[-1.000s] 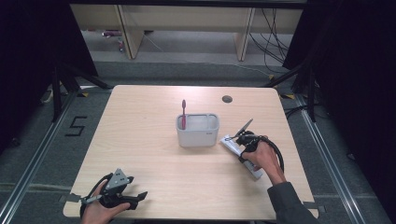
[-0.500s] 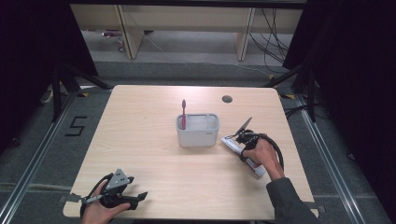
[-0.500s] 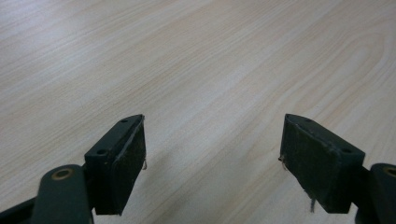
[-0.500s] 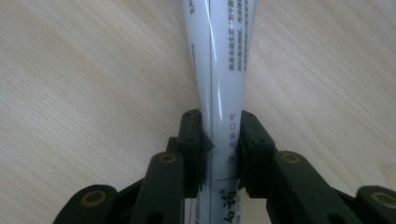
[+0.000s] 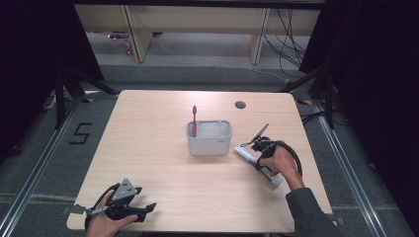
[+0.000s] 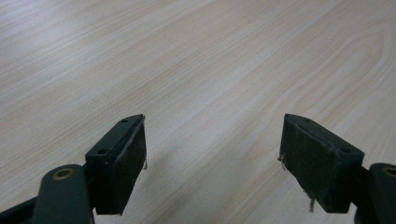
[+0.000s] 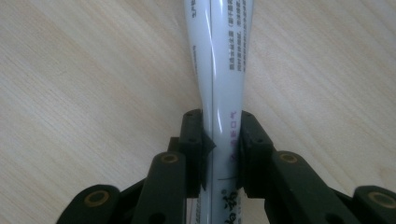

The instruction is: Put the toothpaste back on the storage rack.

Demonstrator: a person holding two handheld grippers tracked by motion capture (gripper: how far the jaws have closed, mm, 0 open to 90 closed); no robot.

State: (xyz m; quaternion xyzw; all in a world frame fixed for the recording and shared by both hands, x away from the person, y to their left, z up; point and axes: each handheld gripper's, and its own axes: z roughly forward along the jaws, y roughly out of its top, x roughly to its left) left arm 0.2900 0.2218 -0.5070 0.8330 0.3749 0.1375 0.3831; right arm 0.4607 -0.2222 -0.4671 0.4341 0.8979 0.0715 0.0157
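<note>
Barely shifted, our right gripper [image 7: 219, 154] keeps its jaws clamped on the white tube [image 7: 222, 70].
We hold it near the tabletop's [image 5: 158, 123] right edge, beside the grey caddy [image 5: 209, 138]; our left gripper [image 6: 212, 163] gapes empty at the near-left corner.

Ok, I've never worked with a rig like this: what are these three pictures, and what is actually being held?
No robot arm here: a person holds a two-jaw tool in each hand. The high view looks down on the wooden table. On it stands a grey caddy with a red toothbrush upright inside. The other two pictures come from cameras riding on each tool. The left gripper, near the table's front left corner, has its jaws wide apart over bare wood. The right gripper, beside the caddy, has its jaws closed on a white toothpaste tube. In the high view, the tube's end appears to rest on the table.
</note>
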